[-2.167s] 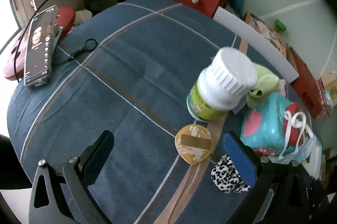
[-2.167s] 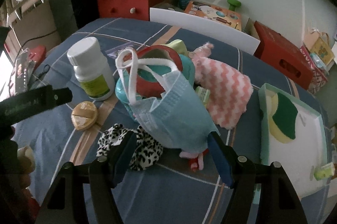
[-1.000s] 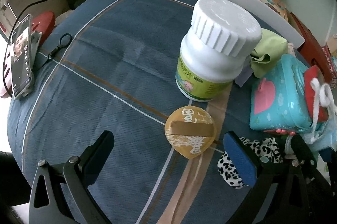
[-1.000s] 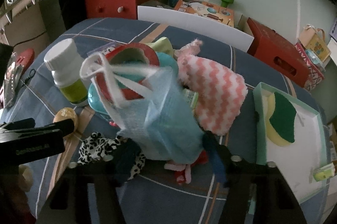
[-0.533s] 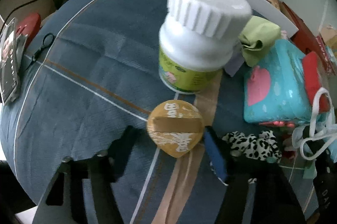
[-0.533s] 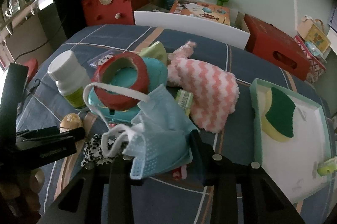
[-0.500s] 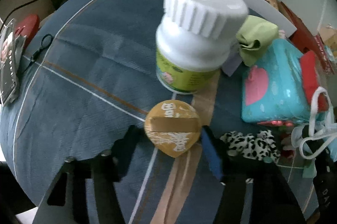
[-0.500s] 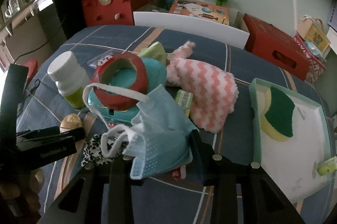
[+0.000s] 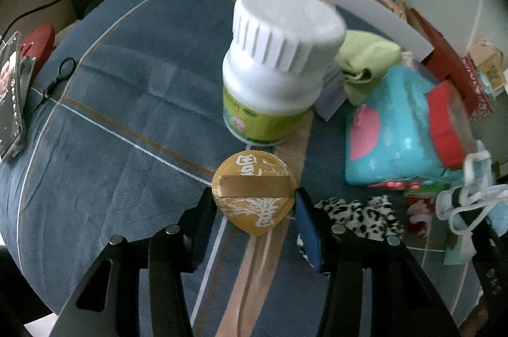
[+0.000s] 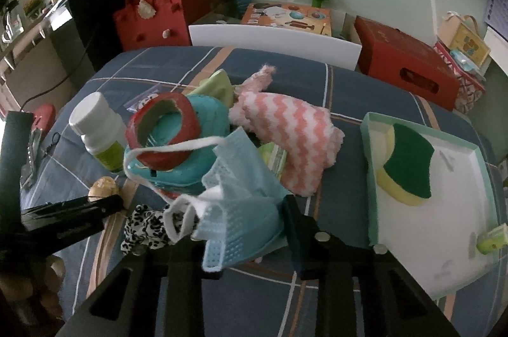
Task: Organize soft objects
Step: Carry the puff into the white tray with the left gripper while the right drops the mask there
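Note:
My left gripper is shut on a gold, round-topped packet with white characters, on the blue plaid cloth. A white pill bottle stands just beyond it. My right gripper is shut on a light blue face mask and holds it above the cloth. Behind the mask are a red tape ring on a teal pouch, a pink-and-white fluffy cloth, a green cloth and a leopard-print scrunchie.
A mint tray at the right holds a yellow-green sponge and a small green clip. A phone lies at the left edge. A red bag, a white board and a red box stand behind the table.
My left gripper has moved in and closed on the gold packet. My right gripper has closed on the face mask and lifted it back toward the camera.

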`<state>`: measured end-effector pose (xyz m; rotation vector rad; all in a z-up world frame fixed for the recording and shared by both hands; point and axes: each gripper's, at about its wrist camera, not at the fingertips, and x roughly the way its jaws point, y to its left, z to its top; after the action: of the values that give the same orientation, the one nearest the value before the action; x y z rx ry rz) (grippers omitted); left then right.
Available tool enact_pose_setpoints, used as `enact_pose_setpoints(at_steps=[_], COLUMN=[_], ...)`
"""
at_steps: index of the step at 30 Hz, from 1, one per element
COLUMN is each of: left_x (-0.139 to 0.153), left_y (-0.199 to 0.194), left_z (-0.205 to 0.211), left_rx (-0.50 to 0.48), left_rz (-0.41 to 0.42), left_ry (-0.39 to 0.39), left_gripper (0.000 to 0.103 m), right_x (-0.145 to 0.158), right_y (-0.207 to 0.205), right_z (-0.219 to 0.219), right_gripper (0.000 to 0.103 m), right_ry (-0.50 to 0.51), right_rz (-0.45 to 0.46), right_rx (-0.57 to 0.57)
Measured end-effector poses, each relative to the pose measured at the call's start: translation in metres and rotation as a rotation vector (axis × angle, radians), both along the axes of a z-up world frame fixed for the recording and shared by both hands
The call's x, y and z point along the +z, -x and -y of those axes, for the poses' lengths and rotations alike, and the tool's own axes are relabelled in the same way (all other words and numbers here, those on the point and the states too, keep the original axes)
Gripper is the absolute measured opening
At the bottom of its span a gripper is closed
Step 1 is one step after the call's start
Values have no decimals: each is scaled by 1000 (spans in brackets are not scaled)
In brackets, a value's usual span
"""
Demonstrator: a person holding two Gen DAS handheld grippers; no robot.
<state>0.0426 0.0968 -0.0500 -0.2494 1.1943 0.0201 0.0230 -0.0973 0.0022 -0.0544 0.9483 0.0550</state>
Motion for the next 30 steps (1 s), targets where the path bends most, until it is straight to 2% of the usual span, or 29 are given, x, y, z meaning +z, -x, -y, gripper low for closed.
enact_pose_setpoints(at_steps=[11,20,30], left_x=[38,84,106], left_y=[20,32,31], left_z=[-9,3,33], left_rx=[8,-25,-97], left_rz=[95,238,280], left_ry=[7,8,5], left_gripper=[51,51,51], right_x=[19,50,59], right_y=[11,29,29], right_z=[19,38,78], right_gripper=[30,30,30], right_ry=[-37,-58,-27], right_rz=[42,128,140], right_rx=[-40,-87,-203])
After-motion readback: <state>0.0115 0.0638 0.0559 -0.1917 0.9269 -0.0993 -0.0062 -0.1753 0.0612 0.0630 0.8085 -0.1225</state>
